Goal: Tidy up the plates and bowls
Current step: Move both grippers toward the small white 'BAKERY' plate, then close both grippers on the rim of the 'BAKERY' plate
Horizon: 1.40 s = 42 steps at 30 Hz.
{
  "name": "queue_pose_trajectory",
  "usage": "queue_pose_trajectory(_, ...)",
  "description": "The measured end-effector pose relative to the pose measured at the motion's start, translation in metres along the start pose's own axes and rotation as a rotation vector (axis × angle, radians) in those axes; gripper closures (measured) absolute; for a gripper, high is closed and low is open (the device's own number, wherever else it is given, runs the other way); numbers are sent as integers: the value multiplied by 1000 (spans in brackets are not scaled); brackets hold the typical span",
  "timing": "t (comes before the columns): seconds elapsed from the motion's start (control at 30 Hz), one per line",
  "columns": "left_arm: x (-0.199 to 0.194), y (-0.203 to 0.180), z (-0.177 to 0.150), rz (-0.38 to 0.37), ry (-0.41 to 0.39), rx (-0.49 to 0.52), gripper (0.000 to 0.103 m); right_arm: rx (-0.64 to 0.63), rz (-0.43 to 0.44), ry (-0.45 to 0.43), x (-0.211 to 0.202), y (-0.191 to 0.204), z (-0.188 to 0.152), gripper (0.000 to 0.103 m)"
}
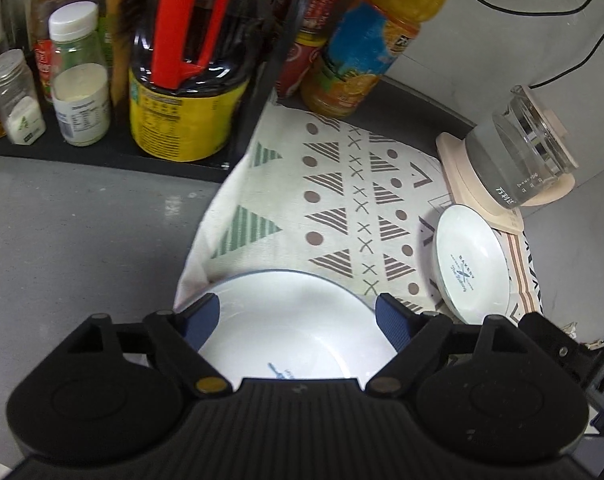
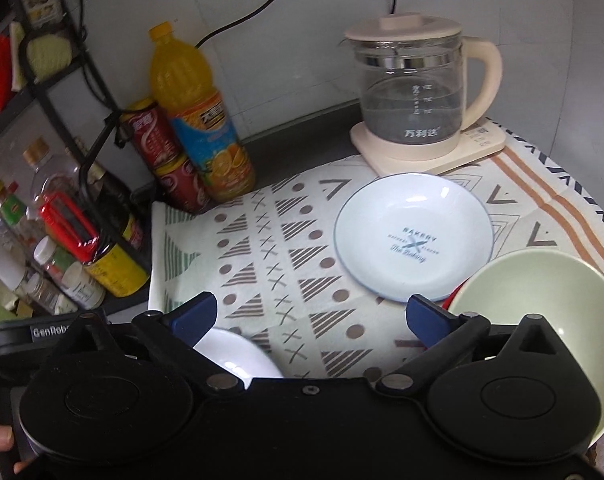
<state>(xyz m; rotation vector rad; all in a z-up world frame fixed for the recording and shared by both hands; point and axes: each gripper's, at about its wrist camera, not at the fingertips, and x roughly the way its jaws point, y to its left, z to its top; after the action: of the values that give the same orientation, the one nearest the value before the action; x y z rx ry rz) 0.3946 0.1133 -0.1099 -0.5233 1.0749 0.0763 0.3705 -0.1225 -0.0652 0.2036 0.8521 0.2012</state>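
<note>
Your left gripper (image 1: 298, 316) has its blue pads spread wide with nothing pinched; the white plate (image 1: 298, 320) lies below and between them on the near corner of the patterned cloth (image 1: 341, 200), apparently free of both pads. Your right gripper (image 2: 309, 316) is spread too and holds nothing, hanging over bare cloth. To its right sits the pale green bowl (image 2: 541, 304), with a sliver of something red showing under its left rim. Just beyond it lies the small "Bakery" plate (image 2: 413, 236), and behind that plate the glass kettle (image 2: 413, 92) stands on its cream base.

The risks, as I judge them: the white plate sits at the cloth's corner, so a clumsy pinch on its rim could drag the cloth and shift everything on it. The Bakery plate lies just beside the kettle base; if you swing in fast from the right you may knock the kettle. The orange juice bottle (image 2: 198, 120) and stacked red cans (image 2: 162, 152) stand at the cloth's far left edge, so a tugged cloth could topple them.
</note>
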Motion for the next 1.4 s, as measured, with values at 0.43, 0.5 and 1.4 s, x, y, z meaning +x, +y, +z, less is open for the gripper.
queue_pose_trajectory(0.43, 5, -50, 5, 15, -39, -46, 19, -45, 66, 4, 13, -32, 48, 1)
queue_pose_trajectory(0.5, 8, -58, 5, 9, -42, -63, 19, -54, 72, 25, 17, -38, 56, 1)
queue_pose_trajectory(1.4, 86, -125, -10, 12, -39, -237, 23, -104, 88, 279, 96, -137, 113, 10)
